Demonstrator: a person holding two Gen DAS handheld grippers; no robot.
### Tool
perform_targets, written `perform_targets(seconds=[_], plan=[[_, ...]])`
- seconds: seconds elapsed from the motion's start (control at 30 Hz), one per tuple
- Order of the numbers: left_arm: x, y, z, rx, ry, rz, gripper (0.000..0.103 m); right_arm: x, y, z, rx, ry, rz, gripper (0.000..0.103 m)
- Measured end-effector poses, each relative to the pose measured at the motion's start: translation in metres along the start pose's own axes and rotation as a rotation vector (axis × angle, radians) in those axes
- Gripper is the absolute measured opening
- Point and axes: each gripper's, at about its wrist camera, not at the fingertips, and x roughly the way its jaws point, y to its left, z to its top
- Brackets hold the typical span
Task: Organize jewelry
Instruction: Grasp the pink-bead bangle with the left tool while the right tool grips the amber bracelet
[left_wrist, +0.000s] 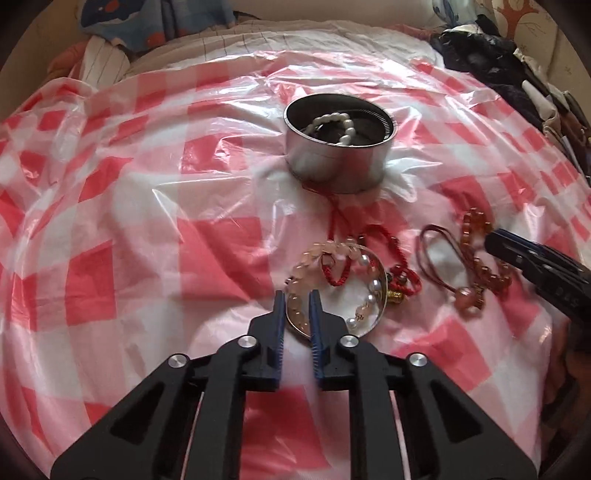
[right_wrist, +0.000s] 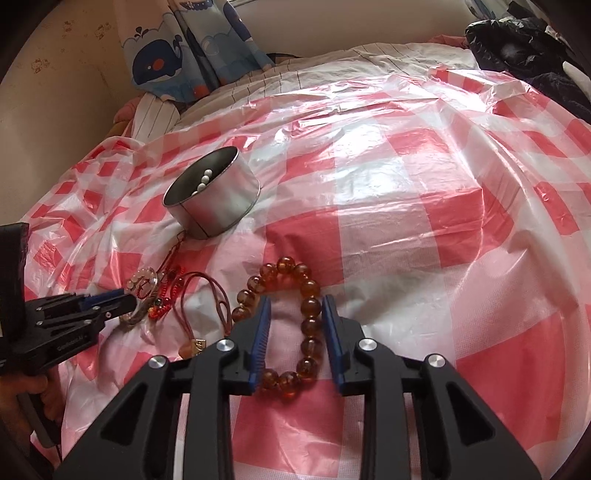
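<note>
A bed (right_wrist: 369, 62) carries everything, spread with a crinkled red-and-white checked plastic sheet (right_wrist: 406, 184). On the sheet, ahead and left of the right hand-held gripper (right_wrist: 297, 306), stands a round metal tin (right_wrist: 221, 206). An amber bead bracelet (right_wrist: 306, 332) lies between its fingers; red cords (right_wrist: 173, 291), a brown cord (right_wrist: 207, 295) and a pale bead bracelet (right_wrist: 142, 286) lie to its left.

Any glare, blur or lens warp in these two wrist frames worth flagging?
Left wrist: strong fisheye bowing, dark corners; glare streaks on the checked plastic sheet; the right gripper is smeared. Right wrist: same warp; a bright washed-out patch on the sheet right of the metal tin; amber bead bracelet sharp.
</note>
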Motion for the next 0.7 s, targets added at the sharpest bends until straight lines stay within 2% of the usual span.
perform_targets(seconds=[0.2,0.37,0.43,0.47,0.53,0.57,0.7], plan=[[-0.044,-0.003,-0.012,-0.001,-0.078,-0.063,0.007,-0.004,-0.014,0.0,0.081,-0.015,0.043,0.027],[-0.07,0.018,-0.007,-0.082,-0.152,-0.141,0.007,-0.005,-0.014,0.001,0.08,-0.018,0.037,0.027],[-0.075,0.022,-0.004,-0.088,-0.167,-0.139,0.007,-0.004,-0.014,0.001,0.08,-0.017,0.037,0.027],[-0.074,0.022,-0.002,-0.083,-0.157,-0.118,0.007,-0.004,-0.013,0.001,0.079,-0.013,0.036,0.027],[-0.066,0.019,-0.002,-0.025,-0.114,-0.007,0.007,-0.003,-0.014,0.001,0.079,-0.008,0.036,0.027],[-0.063,0.021,-0.003,-0.017,-0.101,0.023,0.007,-0.004,-0.014,0.001,0.08,-0.008,0.037,0.027],[-0.048,0.024,-0.007,0.03,-0.012,0.107,0.007,0.0,-0.017,0.001,0.101,0.003,0.051,0.029]])
